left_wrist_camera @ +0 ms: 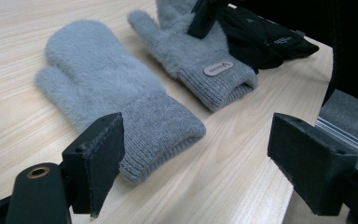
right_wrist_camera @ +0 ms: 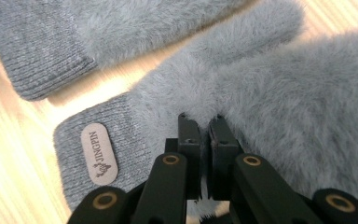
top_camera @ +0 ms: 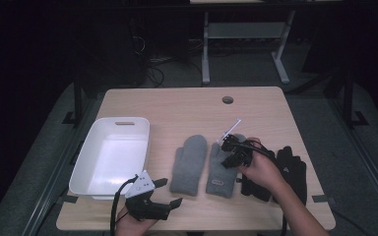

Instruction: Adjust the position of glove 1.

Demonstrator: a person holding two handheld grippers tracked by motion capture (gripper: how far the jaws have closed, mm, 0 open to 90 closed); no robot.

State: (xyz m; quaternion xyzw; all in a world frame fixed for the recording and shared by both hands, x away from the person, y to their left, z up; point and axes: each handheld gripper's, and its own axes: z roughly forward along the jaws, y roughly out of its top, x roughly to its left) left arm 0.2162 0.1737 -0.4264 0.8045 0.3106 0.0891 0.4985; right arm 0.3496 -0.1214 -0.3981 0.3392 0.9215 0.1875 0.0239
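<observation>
1. While the white plastic bin [top_camera: 112, 156] at the table's left stands with nothing in it, both grey fuzzy mittens and the black gloves [top_camera: 280, 173] lie out on the wooden table [top_camera: 187, 105], so by my reading the sorting or packing has hardly begun
2. On the right-hand grey mitten [top_camera: 224, 167], the right gripper [top_camera: 230, 151] presses down on the fuzzy palm part; in the right gripper view its jaws stand almost together [right_wrist_camera: 204, 126], tips sunk into the pile, and I judge they pinch a tuft of the fabric, though the fur hides how much they hold
3. That mitten lies flat, thumb pointing toward its partner, ribbed cuff toward the person, with an oval maker's label [right_wrist_camera: 99, 153] on the cuff
4. Just beside it on the left, apart by a narrow strip of wood, lies the left-hand grey mitten [left_wrist_camera: 107, 105], also flat and untouched
5. Near the table's front edge, the left gripper [top_camera: 169, 192] hovers with its jaws spread wide and nothing between them; in the left gripper view [left_wrist_camera: 196, 161] it looks toward the cuff of the left-hand grey mitten but is not touching it
6. Black gloves lie in a heap to the right of the mittens, touching or nearly touching the right-hand grey mitten's edge, partly under the person's right hand [top_camera: 262, 169]
7. What is left, as I judge it: lifting the pinched mitten clear, carrying it across its partner to the bin, then the same for the remaining items
</observation>
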